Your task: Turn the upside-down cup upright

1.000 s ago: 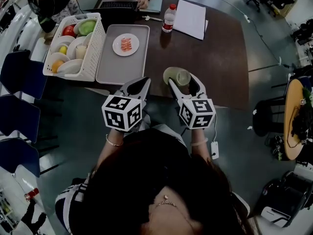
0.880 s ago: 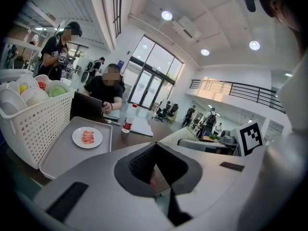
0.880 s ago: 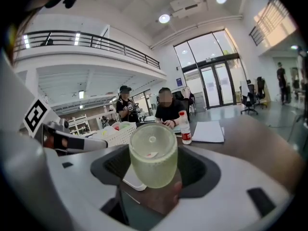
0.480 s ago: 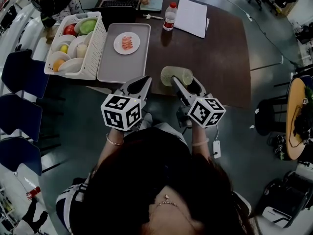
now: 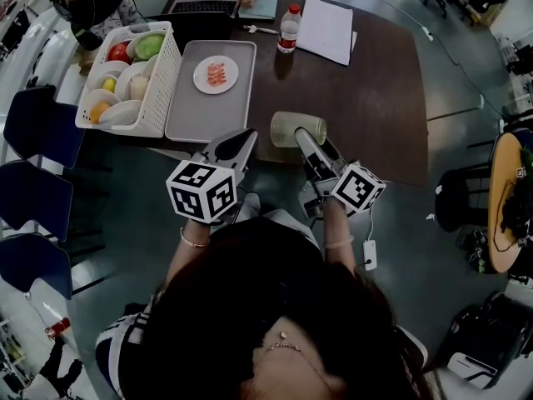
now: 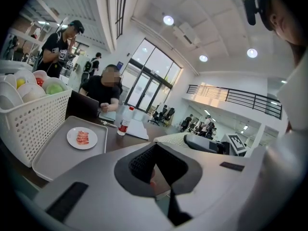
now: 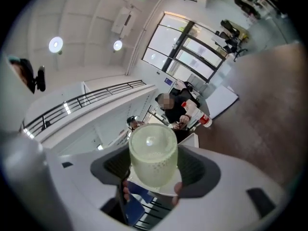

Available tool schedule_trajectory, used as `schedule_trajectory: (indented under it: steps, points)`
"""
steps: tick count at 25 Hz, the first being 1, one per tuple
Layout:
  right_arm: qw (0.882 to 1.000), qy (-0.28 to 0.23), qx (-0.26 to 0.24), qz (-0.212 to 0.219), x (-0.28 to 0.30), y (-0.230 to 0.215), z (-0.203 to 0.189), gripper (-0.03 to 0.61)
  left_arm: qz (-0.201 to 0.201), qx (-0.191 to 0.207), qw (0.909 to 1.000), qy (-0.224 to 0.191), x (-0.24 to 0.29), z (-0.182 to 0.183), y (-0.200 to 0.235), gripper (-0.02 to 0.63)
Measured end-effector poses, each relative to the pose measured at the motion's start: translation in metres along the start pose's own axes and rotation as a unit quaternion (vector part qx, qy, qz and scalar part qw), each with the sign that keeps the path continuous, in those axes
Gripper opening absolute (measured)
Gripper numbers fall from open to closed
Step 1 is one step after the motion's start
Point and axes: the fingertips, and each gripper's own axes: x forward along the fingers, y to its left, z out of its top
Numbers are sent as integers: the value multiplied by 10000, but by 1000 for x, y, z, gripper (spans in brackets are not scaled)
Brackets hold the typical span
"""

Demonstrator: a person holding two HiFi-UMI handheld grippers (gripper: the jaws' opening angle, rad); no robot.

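Note:
A pale green, dimpled cup point(image 5: 297, 129) hangs on its side just above the near edge of the dark table point(image 5: 375, 98). My right gripper point(image 5: 306, 138) is shut on it and rolled over, its marker cube tipped to the right. In the right gripper view the cup point(image 7: 153, 159) fills the gap between both pads, one end facing the camera. My left gripper point(image 5: 239, 143) hovers beside it on the left, shut and empty. In the left gripper view its jaws point(image 6: 156, 170) are pressed together, and the cup point(image 6: 178, 139) shows to the right.
A white basket point(image 5: 162, 73) of fruit and bowls stands at the table's left. Beside it lies a grey tray point(image 5: 187, 111) with a small plate of food point(image 5: 216, 73). Farther back are a water bottle point(image 5: 288, 30), papers point(image 5: 325, 30) and a person's laptop point(image 5: 204, 11). Blue chairs point(image 5: 37, 132) line the left.
My right gripper has rolled with the cup in it, tipping the cup from standing on end onto its side. My left gripper has stayed where it was.

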Motion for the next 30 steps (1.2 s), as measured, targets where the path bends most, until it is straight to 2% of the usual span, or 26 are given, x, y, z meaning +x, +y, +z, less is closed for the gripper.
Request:
schedule_trajectory:
  steps: [5, 13, 21, 25, 28, 30]
  points:
    - [9944, -180, 902, 512, -1, -4, 3, 318, -157, -52, 9999, -51, -1, 1, -1, 3]
    - [9710, -356, 2173, 929, -2, -21, -6, 318, -246, -62, 9997, -69, -2, 1, 1, 3]
    - [9517, -393, 2695, 1415, -2, -13, -4, 318, -644, -30, 9977, -186, -6, 5, -7, 7]
    - [9437, -352, 2849, 1644, -2, -9, -5, 318, -1070, 51, 9941, -179, -8, 5, -17, 74]
    - [9353, -334, 3007, 1835, -3, -5, -5, 318, -1454, 247, 9891, 10, -7, -1, -31, 179]
    - [9339, -302, 3022, 1887, -2, -3, -6, 318, -1591, 272, 9868, 81, -5, -4, -35, 230]
